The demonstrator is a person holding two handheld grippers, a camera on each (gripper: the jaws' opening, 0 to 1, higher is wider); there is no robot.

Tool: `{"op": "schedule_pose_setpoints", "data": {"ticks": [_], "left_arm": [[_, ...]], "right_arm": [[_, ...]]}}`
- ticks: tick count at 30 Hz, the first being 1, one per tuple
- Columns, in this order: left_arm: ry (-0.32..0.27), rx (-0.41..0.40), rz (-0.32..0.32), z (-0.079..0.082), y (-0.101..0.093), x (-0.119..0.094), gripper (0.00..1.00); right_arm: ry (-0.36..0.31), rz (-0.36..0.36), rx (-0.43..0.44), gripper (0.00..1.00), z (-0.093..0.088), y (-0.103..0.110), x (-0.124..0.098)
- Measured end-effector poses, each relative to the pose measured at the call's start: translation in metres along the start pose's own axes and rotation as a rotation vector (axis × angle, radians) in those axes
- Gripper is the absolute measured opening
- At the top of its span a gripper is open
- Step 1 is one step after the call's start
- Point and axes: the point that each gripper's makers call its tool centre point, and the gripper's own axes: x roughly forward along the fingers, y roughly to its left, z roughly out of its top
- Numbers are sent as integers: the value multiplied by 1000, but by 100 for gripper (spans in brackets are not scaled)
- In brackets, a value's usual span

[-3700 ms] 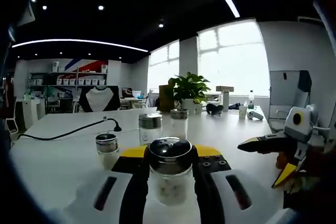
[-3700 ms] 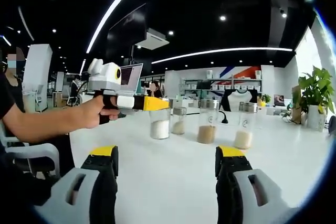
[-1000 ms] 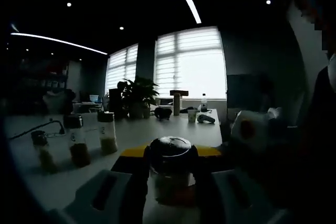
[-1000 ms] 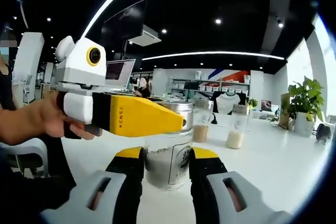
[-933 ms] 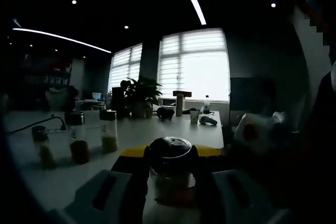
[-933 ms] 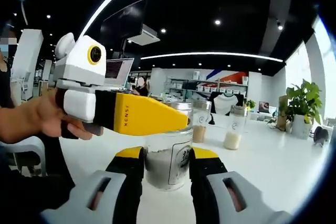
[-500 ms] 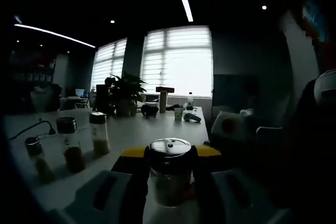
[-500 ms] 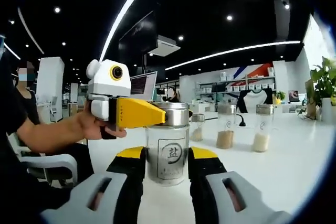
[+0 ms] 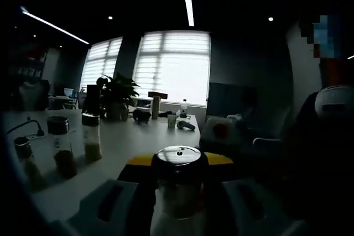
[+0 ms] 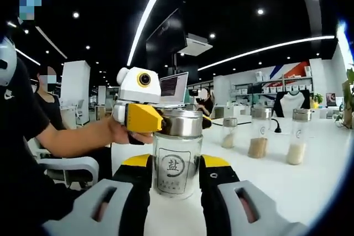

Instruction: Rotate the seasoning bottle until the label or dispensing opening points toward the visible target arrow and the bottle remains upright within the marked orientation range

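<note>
Seasoning bottle [image 10: 177,156] of clear glass stands upright on the white worktop [image 10: 287,186], close in front of the right gripper view's camera, with a square label bearing a dark character turned toward that camera. The right claw [image 10: 176,176] has its two black, yellow-tipped jaws pressed against the glass body low down, one on each side, which steadies the base. The left claw [image 10: 157,119], yellow at its tip and held in a person's hand [image 10: 124,131], comes in from the left at lid height and is clamped on the bottle's steel lid [image 10: 181,122]; in the dim left gripper view that same lid [image 9: 178,155] sits between the claw's [image 9: 177,164] yellow-edged jaws. Gripping high and low at once looks meant for turning the bottle about its own axis without tipping it, and it appears level now. No target arrow can be made out, so how near the label is to its goal cannot be judged. The forearm reaches roughly level across the worktop. Three more filled shakers [image 10: 259,132] stand well apart, farther back to the right.
</note>
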Motion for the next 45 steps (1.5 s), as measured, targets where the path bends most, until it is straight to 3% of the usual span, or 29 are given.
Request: {"op": "schedule_pose_setpoints", "data": {"ticks": [4, 8, 12, 17, 20, 28, 32, 41, 45], "left_arm": [[-32, 30, 41, 3, 0, 1, 33], [-71, 80, 143, 8, 2, 2, 34], [-92, 57, 265, 3, 14, 1, 34], [-110, 27, 324, 2, 20, -3, 34], [-122, -11, 352, 0, 25, -8, 34], [-102, -39, 301, 2, 25, -18, 34], [-105, -48, 250, 7, 23, -20, 34], [-97, -45, 106, 12, 8, -18, 34], [-91, -1, 106, 12, 2, -16, 34]], "right_arm": [[1, -39, -2, 31, 2, 0, 1], [-22, -124, -15, 31, 3, -6, 1], [64, -268, -104, 31, -4, -20, 3], [45, -294, -65, 31, -7, -20, 9], [71, -326, -87, 31, -10, -21, 13], [62, -273, -151, 31, -7, -15, 16], [10, -166, -65, 31, -1, -8, 17], [-20, -106, -52, 33, 6, 2, 19], [-11, -138, -78, 32, 7, 2, 18]]}}
